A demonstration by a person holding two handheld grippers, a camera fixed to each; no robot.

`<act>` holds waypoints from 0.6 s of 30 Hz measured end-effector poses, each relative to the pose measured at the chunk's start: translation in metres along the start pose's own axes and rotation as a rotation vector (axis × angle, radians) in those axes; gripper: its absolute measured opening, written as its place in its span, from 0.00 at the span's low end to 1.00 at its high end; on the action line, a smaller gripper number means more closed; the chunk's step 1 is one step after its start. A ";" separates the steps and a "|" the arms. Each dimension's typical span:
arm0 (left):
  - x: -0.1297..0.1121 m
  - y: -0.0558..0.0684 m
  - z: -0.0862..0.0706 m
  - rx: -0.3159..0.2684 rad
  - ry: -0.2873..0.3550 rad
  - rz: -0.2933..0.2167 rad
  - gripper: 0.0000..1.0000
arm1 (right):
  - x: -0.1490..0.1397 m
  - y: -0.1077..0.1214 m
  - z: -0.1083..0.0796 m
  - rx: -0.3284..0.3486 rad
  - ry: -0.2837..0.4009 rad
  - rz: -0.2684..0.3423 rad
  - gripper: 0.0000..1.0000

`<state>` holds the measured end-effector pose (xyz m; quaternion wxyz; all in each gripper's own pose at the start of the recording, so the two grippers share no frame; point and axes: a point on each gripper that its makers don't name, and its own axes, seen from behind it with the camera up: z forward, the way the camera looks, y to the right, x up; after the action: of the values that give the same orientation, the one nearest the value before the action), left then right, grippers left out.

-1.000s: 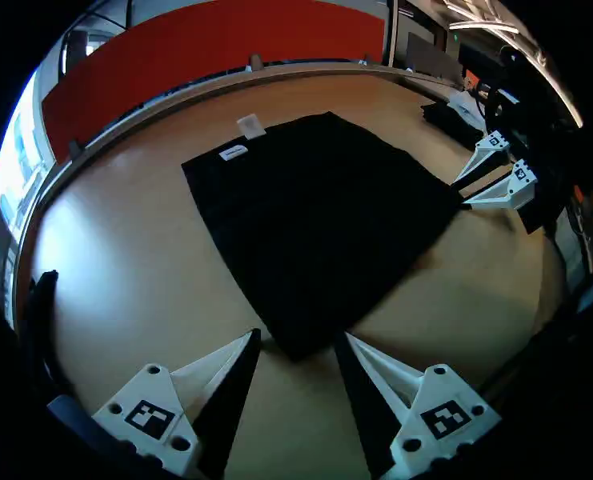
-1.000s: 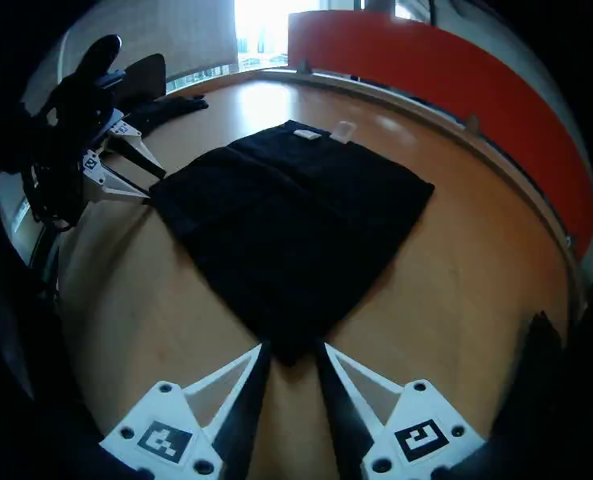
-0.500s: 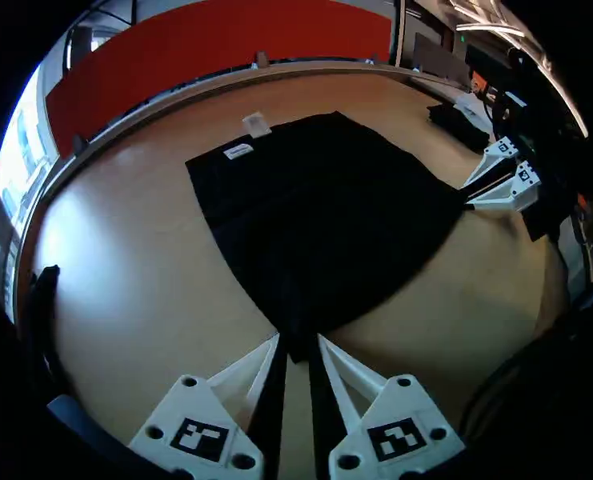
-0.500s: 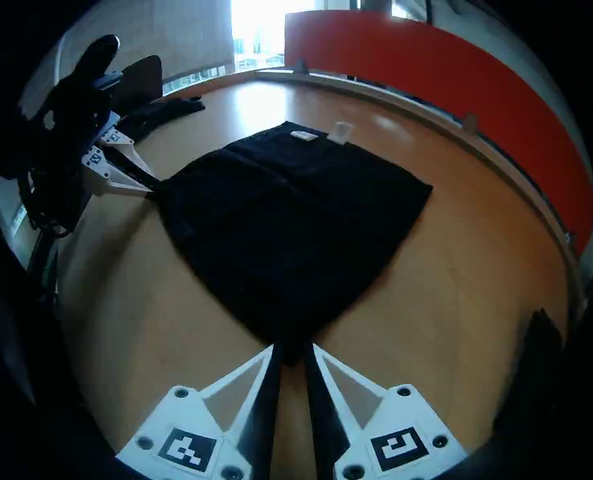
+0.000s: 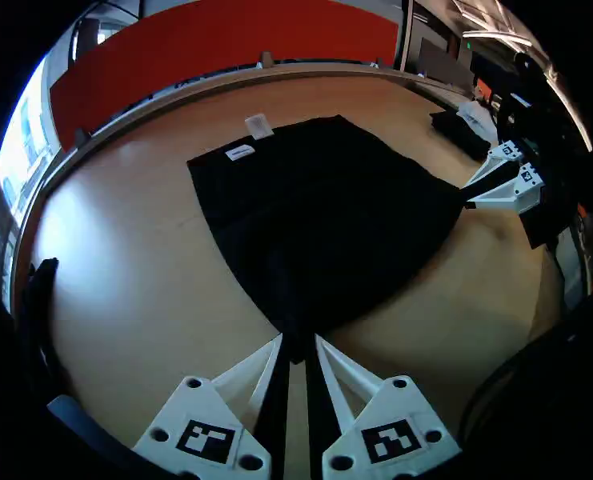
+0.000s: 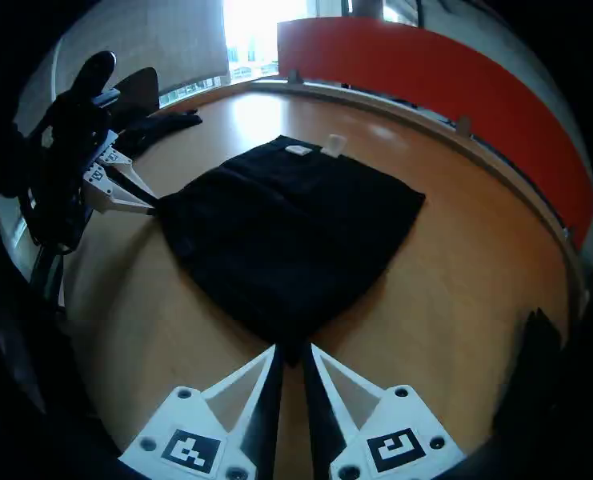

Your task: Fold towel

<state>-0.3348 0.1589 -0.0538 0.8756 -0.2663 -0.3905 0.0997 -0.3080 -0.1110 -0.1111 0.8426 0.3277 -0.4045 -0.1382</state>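
A black towel point(image 5: 320, 216) lies spread on the wooden table point(image 5: 136, 264), with white tags at its far edge. My left gripper point(image 5: 296, 352) is shut on the towel's near corner. The right gripper point(image 5: 466, 196) shows at the right of the left gripper view, pinching another corner. In the right gripper view the same towel point(image 6: 288, 232) spreads ahead, and my right gripper point(image 6: 291, 354) is shut on its near corner, which lifts slightly. The left gripper point(image 6: 154, 206) shows at the left there, held by a dark-gloved hand, closed on its corner.
A red partition point(image 5: 216, 48) runs behind the table's far edge. Dark folded cloth point(image 5: 456, 128) lies at the table's far right. More dark cloth point(image 6: 156, 124) lies near the bright window point(image 6: 256, 32).
Both grippers closed from open onto the towel's near corners. The corners have since lifted slightly and the towel edges are drawn a little taut.
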 end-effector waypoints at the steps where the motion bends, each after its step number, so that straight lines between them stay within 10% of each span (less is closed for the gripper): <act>1: 0.001 0.000 -0.001 0.000 0.002 -0.001 0.13 | 0.002 0.000 -0.001 -0.001 0.004 0.000 0.17; 18: 0.035 0.002 -0.044 0.003 0.045 -0.057 0.12 | 0.042 -0.004 -0.041 -0.009 0.087 -0.023 0.17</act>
<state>-0.2788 0.1571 -0.0570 0.8869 -0.2562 -0.3781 0.0694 -0.2496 -0.1169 -0.1071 0.8590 0.3343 -0.3633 -0.1353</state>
